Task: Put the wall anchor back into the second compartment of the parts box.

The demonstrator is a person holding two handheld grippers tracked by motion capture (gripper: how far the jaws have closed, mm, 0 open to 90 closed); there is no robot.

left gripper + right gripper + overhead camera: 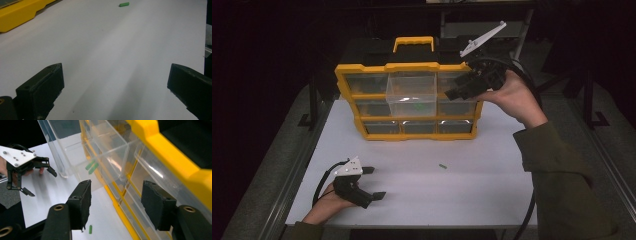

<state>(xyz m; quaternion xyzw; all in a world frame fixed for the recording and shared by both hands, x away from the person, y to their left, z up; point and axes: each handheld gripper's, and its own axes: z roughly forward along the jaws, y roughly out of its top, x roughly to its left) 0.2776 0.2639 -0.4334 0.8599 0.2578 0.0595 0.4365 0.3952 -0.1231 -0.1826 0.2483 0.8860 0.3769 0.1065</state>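
A yellow organizer (362,67) with clear drawers stands at the back of the white table (472,200). Its top middle drawer (412,92) is pulled out, and small green pieces (91,166) lie in it. One green piece (442,166) lies loose on the table, also seen at the top of the left gripper view (124,4). My right gripper (457,91) is raised at the organizer's upper right drawers, its jaws open (116,202) with nothing between them. My left gripper (375,182) rests low at the table's front left, open wide (115,82) and empty.
The organizer's yellow carry handle (413,42) rises behind it. A metal rail (292,175) runs along the table's left side. The person's right sleeve (557,175) reaches over the table's right edge. White surface stretches between my left gripper and the organizer.
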